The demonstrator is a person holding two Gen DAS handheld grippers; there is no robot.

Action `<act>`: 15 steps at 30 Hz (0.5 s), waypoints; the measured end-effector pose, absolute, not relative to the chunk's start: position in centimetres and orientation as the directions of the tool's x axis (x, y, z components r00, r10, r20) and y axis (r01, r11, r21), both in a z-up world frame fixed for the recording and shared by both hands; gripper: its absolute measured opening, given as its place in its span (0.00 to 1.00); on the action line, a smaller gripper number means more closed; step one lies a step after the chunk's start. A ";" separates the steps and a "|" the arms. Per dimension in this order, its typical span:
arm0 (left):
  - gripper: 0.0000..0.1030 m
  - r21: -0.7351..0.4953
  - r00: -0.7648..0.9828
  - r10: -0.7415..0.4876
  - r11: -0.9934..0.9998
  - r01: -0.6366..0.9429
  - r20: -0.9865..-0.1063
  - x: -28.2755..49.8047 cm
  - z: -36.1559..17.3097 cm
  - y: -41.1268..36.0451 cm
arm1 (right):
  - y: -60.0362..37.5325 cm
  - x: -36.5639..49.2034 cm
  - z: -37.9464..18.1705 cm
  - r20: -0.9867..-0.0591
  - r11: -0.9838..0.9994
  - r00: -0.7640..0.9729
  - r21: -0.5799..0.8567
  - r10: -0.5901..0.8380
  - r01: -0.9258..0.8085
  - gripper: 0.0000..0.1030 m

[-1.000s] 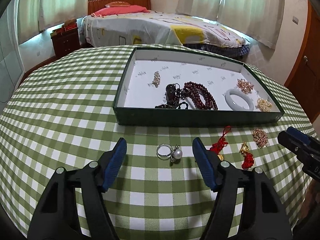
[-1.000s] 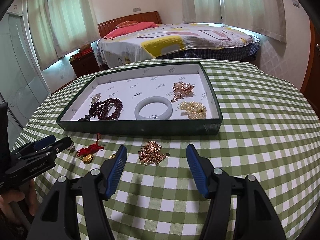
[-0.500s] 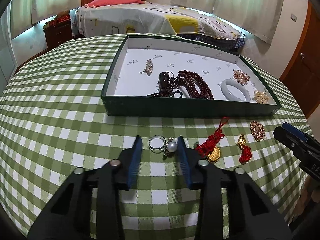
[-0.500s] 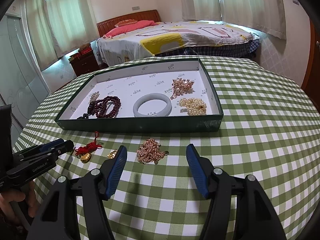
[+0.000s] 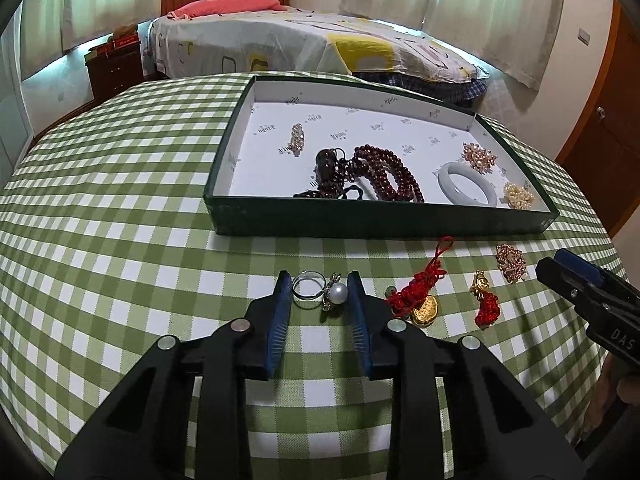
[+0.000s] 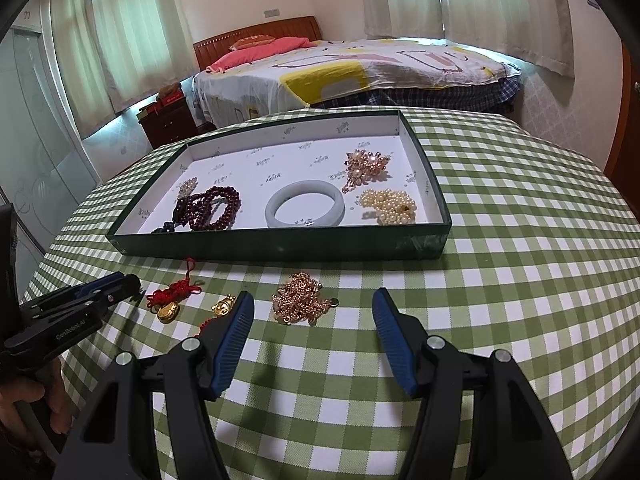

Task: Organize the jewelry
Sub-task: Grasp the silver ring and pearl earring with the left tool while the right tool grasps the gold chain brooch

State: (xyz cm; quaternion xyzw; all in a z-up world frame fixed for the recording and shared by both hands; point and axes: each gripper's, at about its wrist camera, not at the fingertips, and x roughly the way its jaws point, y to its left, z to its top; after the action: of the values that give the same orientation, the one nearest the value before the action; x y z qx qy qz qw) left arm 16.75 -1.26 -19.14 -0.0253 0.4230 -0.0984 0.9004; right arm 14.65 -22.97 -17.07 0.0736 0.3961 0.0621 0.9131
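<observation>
A silver pearl ring [image 5: 320,291] lies on the checked cloth between the fingers of my left gripper [image 5: 319,286], whose jaws stand closed against its two sides. A rose-gold chain [image 6: 303,304] lies just ahead of my right gripper [image 6: 314,306], which is open and empty. A red knot charm with a gold ingot [image 5: 419,294] [image 6: 170,301] and a small gold charm with a red tassel [image 5: 486,300] [image 6: 222,305] lie between the grippers. The green tray [image 5: 360,222] [image 6: 280,245] holds dark red beads [image 5: 384,176], a jade bangle [image 6: 306,209], a pearl cluster [image 6: 388,212] and brooches.
The round table carries a green checked cloth [image 5: 120,260]. A bed [image 6: 360,68] stands behind the table, with a nightstand [image 5: 114,66] at its left. A wooden door [image 5: 604,128] is at the right.
My left gripper has moved forward and narrowed from wide open to closing on the pearl ring. My right gripper stays open and has barely moved.
</observation>
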 end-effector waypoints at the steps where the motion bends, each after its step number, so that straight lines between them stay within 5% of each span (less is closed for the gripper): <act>1: 0.27 -0.126 0.626 -0.196 0.980 0.154 -0.755 16.7 -19.0 -1.2 | -22.9 14.7 -17.1 -0.717 0.982 0.676 0.182 0.171 -0.055 0.59; 15: 0.27 -0.124 0.653 -0.167 0.986 0.111 -0.739 16.7 -18.1 0.8 | -21.1 17.4 -18.4 -0.779 0.988 0.608 0.127 0.152 -0.085 0.49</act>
State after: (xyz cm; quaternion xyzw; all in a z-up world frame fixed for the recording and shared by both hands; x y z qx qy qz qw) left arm 16.73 0.77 -18.10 -0.0340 0.4094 -0.0763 0.9085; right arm 17.42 -21.06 -18.42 0.0385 0.4380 0.0662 0.8957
